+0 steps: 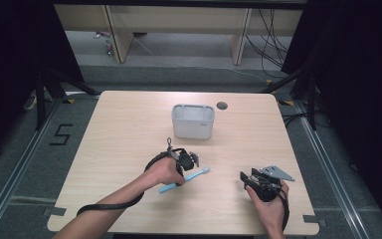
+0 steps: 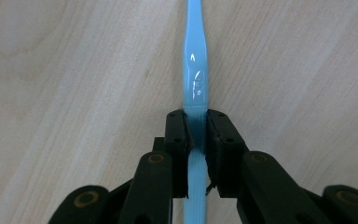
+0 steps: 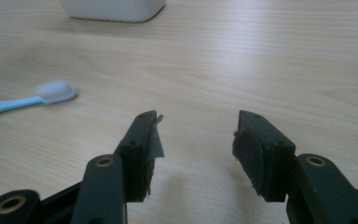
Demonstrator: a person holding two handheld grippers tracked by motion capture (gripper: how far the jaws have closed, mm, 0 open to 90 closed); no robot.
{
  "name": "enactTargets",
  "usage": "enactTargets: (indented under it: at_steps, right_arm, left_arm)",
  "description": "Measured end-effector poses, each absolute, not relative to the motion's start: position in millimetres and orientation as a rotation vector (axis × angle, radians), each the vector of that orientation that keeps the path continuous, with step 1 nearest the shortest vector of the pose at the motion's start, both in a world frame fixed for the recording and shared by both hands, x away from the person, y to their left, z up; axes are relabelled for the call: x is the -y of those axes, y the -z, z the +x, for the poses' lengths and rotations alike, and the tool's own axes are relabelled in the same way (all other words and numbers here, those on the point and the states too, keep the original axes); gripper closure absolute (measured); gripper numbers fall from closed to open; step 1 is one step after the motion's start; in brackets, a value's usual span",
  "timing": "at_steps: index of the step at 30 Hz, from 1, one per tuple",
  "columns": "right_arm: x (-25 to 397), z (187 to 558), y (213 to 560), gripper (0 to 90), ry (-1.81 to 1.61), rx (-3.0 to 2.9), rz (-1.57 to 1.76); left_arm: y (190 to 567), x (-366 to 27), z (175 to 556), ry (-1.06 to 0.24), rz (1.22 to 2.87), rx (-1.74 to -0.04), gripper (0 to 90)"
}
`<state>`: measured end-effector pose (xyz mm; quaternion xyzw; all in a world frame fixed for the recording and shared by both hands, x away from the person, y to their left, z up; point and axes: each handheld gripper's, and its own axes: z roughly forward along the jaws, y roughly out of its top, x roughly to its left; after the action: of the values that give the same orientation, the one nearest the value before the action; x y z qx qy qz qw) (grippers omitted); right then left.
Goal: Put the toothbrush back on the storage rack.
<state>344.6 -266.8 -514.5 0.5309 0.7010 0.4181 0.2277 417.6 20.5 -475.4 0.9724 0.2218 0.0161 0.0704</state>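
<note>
With the left gripper [image 2: 196,135] clamped low on the glossy light-blue plastic toothbrush [image 2: 195,65] and the right gripper [image 3: 196,140] gaping idle, the brush could swivel or slip when lifted.

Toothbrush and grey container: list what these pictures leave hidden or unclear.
- Toothbrush: in the high view the left hand and left gripper cover the middle of its handle; in the left gripper view the top edge cuts it off, and the fingers cover the clamped part.
- Container: its inside is not visible in the high view; the right gripper view's top edge cuts off all but its base.
- Lettering on the container: too small to read.
</note>
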Motion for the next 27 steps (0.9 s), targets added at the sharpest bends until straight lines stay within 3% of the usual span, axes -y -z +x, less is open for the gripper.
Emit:
enactTargets:
  at_steps: [10, 27]
  right_arm:
    - [263, 344, 516, 49.3, -1.191, -1.91, 1.506]
    - [265, 344, 515, 49.1, -1.163, -1.93, 1.458]
  left_arm:
    - [465, -27, 415, -0.086, 2.862, -0.629, 78.9]
    - [453, -69, 408, -0.244, 2.496, -0.665, 78.9]
